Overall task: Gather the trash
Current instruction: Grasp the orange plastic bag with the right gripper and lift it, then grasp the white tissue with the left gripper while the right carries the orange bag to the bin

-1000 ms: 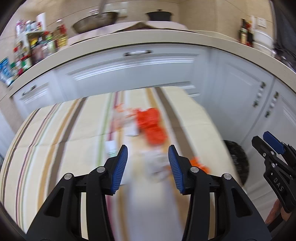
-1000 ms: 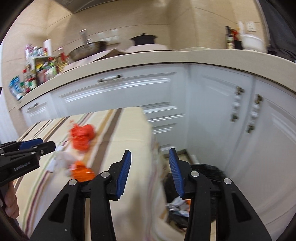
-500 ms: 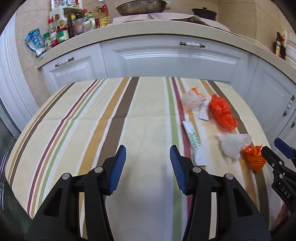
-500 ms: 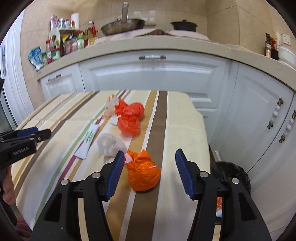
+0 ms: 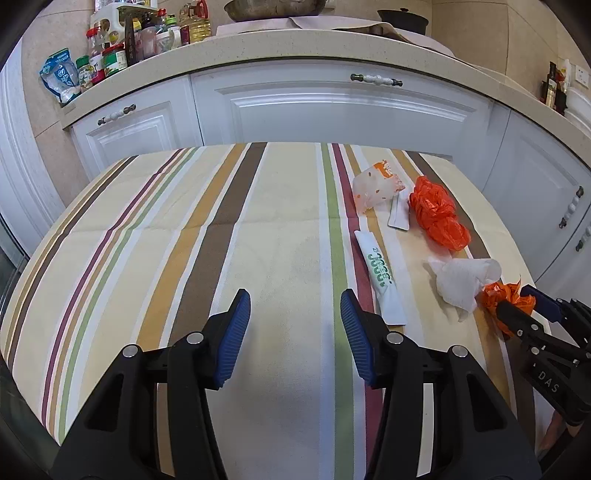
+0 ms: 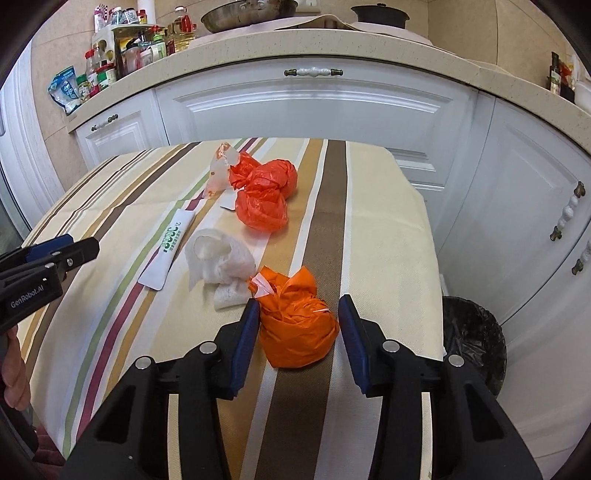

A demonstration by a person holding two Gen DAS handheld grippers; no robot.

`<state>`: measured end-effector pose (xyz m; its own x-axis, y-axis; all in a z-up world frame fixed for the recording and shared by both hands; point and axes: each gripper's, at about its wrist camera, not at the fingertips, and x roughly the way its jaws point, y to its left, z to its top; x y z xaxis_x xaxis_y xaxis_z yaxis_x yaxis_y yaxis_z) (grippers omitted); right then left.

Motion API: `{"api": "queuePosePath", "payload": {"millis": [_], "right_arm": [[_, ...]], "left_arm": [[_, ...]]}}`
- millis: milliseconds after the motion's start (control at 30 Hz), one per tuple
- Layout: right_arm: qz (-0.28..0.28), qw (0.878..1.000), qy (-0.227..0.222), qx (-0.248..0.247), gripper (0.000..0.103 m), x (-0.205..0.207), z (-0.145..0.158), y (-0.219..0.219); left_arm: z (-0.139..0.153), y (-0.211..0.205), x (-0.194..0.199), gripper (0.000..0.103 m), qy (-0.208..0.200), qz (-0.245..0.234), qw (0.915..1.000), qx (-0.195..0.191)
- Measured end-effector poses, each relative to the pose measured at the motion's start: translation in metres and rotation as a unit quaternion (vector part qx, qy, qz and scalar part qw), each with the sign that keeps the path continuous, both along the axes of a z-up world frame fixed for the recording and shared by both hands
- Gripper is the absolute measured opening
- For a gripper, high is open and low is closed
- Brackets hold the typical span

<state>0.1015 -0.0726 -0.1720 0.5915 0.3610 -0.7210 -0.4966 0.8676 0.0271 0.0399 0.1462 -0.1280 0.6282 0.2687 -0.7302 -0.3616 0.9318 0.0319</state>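
Two tools hover over a striped worktop (image 5: 155,236). Right tool (image 6: 295,325) is open, its blue pads either side of an orange bag ball (image 6: 297,326), not yet squeezing. Left tool (image 5: 295,321) is open and empty. Beyond the ball lie crumpled white tissue (image 6: 219,264), a white sachet (image 6: 168,249), then red bags (image 6: 264,192).

White cabinets (image 5: 332,107) under speckled beige countertop (image 6: 332,40); tan tiled wall (image 6: 461,18); striped tablecloth (image 5: 184,240) on table.
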Motion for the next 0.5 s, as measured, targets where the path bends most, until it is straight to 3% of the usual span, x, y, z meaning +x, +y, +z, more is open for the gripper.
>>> {"api": "queuePosePath", "payload": {"millis": [400,500], "right_arm": [[-0.041,0.997,-0.065,0.033,0.043,-0.009,0.022,-0.027],[-0.057,0.995,-0.077,0.038,0.043,-0.008,0.027,-0.038]], "left_arm": [[-0.001,-0.026,0.008,0.050,-0.004,-0.030,0.9995,-0.007],[0.001,-0.042,0.013,0.056,-0.013,-0.049,0.9987,-0.010]]}}
